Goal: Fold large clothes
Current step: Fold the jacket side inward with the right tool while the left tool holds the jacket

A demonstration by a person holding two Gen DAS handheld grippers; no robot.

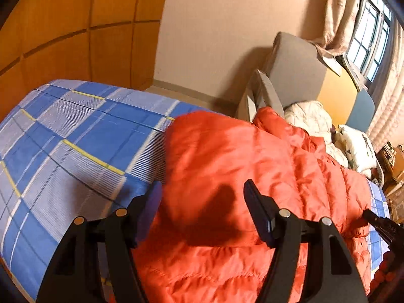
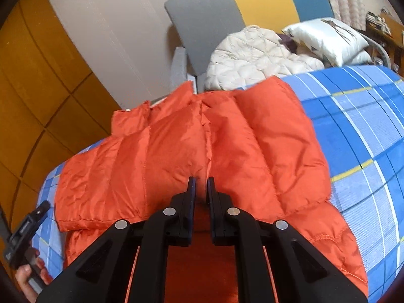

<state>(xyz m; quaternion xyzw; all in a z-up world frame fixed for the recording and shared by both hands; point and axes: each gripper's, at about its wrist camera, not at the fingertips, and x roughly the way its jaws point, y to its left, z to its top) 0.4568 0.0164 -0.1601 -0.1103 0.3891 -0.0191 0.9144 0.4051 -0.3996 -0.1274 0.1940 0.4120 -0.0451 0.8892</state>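
An orange puffer jacket (image 1: pixel 252 171) lies spread on a bed with a blue plaid sheet (image 1: pixel 75 131). My left gripper (image 1: pixel 202 192) is open and empty, its fingers straddling the jacket's left edge just above it. In the right wrist view the jacket (image 2: pixel 252 139) lies with its sleeves folded in over the body. My right gripper (image 2: pixel 200 184) has its jaws nearly closed, a narrow gap between them, over the jacket's centre seam; whether fabric is pinched I cannot tell. The left gripper (image 2: pixel 27 224) also shows at the left edge there.
A white quilted jacket (image 2: pixel 252 53) and a white pillow (image 2: pixel 325 38) lie at the bed's head. A grey, yellow and blue headboard (image 2: pixel 207 25) stands behind. Wooden wardrobe panels (image 1: pixel 63 25) are on the left, a window (image 1: pixel 371 32) on the right.
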